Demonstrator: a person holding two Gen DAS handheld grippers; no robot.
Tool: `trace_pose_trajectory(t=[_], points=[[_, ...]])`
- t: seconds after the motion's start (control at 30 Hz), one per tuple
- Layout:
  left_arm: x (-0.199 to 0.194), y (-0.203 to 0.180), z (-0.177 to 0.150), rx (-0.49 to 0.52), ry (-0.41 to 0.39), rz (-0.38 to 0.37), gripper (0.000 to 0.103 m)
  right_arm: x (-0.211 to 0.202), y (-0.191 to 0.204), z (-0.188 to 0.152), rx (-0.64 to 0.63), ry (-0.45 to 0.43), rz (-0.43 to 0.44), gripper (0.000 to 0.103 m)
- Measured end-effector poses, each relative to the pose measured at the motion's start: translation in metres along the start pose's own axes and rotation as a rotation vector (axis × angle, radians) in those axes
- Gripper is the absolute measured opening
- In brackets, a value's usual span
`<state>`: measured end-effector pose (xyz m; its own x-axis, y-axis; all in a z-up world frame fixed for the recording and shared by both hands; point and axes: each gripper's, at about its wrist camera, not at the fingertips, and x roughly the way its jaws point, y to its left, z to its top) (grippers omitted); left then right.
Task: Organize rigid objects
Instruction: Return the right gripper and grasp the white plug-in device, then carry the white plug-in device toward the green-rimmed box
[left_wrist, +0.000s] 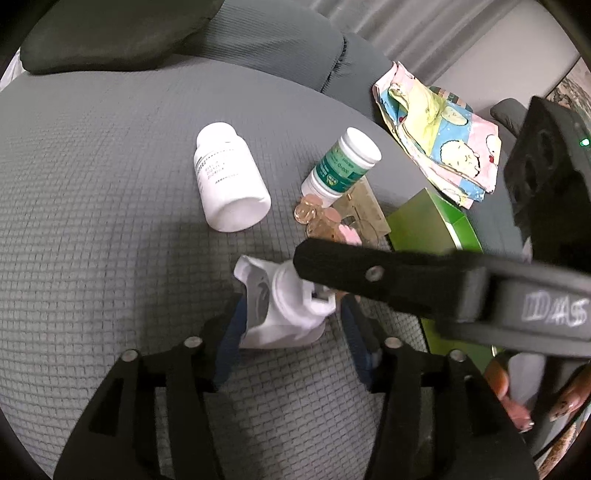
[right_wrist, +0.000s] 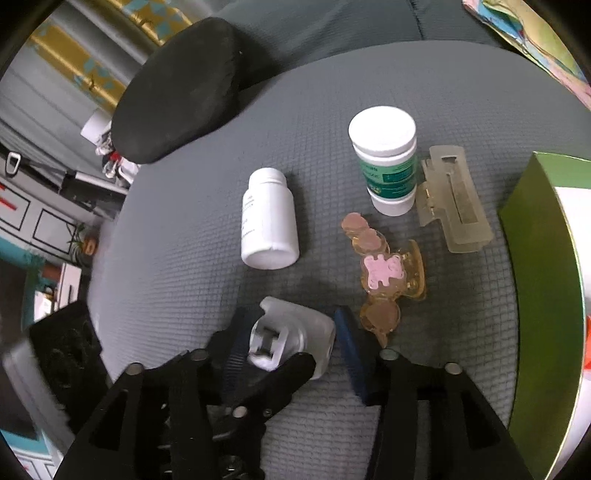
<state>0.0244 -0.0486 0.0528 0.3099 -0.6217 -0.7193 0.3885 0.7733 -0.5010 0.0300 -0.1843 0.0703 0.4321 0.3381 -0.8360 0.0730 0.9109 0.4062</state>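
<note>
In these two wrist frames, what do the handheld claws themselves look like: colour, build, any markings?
Both are matte black plastic linkage claws with silver rivets at the pivots and ribbed dark blue pads inside the fingers. The left claw shows this from its own camera; the right claw matches, and its body carries white "DAS" lettering and a small green light in the left view. Painted fingernails show at the lower right of that view.

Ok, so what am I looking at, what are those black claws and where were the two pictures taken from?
Each hand holds a two-finger gripper with a camera looking along its fingers. One picture is from the left gripper, the other from the right gripper. On the grey cushion are a white bottle, a green-label bottle, an amber hair clip, a frosted clip and a green box. A white plastic piece sits between both pairs of pads; whether either squeezes it is unclear.
</note>
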Motion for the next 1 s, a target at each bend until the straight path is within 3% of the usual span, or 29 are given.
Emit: trace_pose_trajectory(t=[0.2, 0.43, 0.6, 0.73, 1.0], points=[[0.010, 0.000, -0.002, -0.011, 0.026, -0.004, 0.055, 0.002, -0.003, 0.000, 0.013, 0.025, 0.037, 0.060], [0.012, -0.001, -0.001, -0.009, 0.002, -0.005, 0.047, 0.027, -0.014, -0.002, 0.071, 0.099, 0.089, 0.060], [0.007, 0.001, 0.001, -0.021, -0.016, 0.010, 0.047, 0.029, -0.017, -0.006, 0.070, 0.089, 0.142, 0.060], [0.000, -0.007, 0.001, 0.007, -0.028, -0.027, 0.046, 0.027, -0.016, -0.007, 0.069, 0.068, 0.137, 0.055], [-0.018, -0.028, -0.002, 0.074, -0.080, -0.026, 0.045, 0.005, -0.016, -0.013, 0.057, -0.007, 0.142, 0.054]])
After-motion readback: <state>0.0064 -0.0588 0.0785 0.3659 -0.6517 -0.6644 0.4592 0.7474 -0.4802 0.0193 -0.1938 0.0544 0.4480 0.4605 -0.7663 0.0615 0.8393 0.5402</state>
